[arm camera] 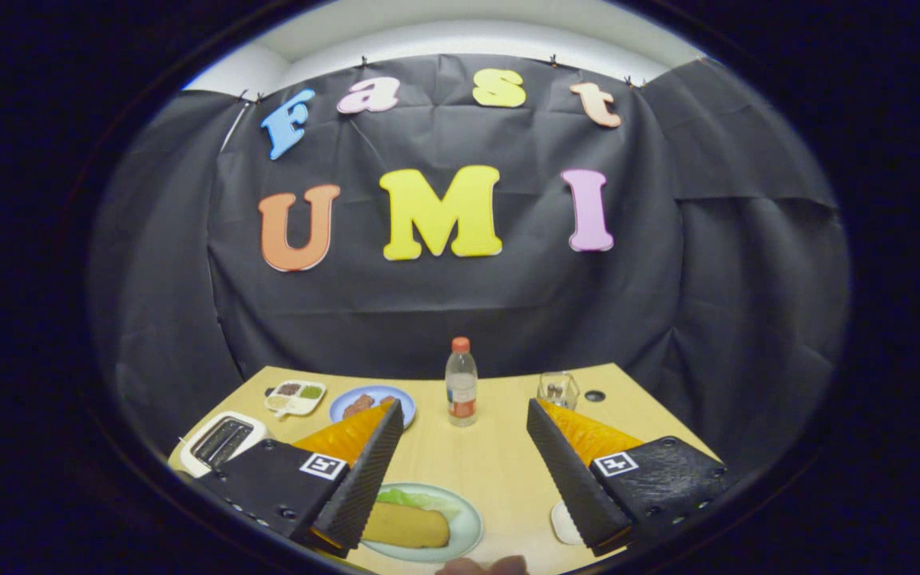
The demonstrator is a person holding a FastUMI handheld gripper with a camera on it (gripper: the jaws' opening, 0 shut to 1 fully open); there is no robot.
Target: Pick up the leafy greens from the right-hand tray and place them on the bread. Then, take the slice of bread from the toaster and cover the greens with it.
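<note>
My hand-held gripper [466, 471] hangs above the tabletop [500, 463] with its two fingers spread wide and nothing between them but bare wood. Below the left finger [368, 479] sits a pale green plate [468, 527] carrying a slice of bread [406, 525], and leafy greens [416, 500] lie on the plate at the bread's far edge, touching it; the finger hides part of both. The white toaster [224, 442] stands off to the left, beside my left finger, its slots dark; I cannot tell what is in them. Beyond the fingers stand a water bottle [461, 382] with an orange cap, a blue plate [376, 402] with brown food, a divided white tray [295, 395] and a small clear glass [558, 390]. A white dish edge [562, 523] peeks beside the right finger [576, 475].
</note>
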